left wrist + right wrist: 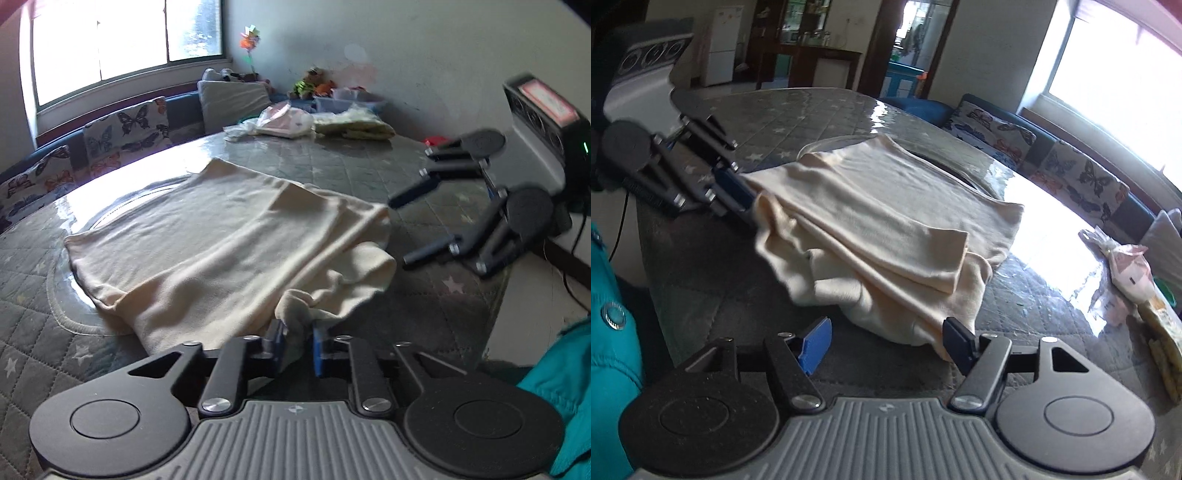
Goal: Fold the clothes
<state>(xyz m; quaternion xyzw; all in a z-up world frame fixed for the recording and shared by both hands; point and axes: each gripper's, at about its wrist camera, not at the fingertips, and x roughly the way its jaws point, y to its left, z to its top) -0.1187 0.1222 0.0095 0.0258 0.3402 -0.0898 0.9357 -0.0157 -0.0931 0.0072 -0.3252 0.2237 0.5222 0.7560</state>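
A cream garment (229, 243) lies partly folded on the quilted grey table (354, 170). My left gripper (298, 341) is shut on a bunched corner of it at the near edge and holds that corner slightly raised. In the right wrist view the garment (886, 221) lies with a sleeve folded across its top, and the left gripper (746, 201) pinches its left corner. My right gripper (884, 347) is open and empty, its jaws wide apart just short of the garment's near edge. It also shows in the left wrist view (402, 229), to the right of the garment.
Folded clothes and plastic bags (314, 123) lie at the table's far end, also seen in the right wrist view (1126, 280). A butterfly-patterned sofa (1052, 155) runs along the window side. A teal jacket (609, 350) is at the table's near edge.
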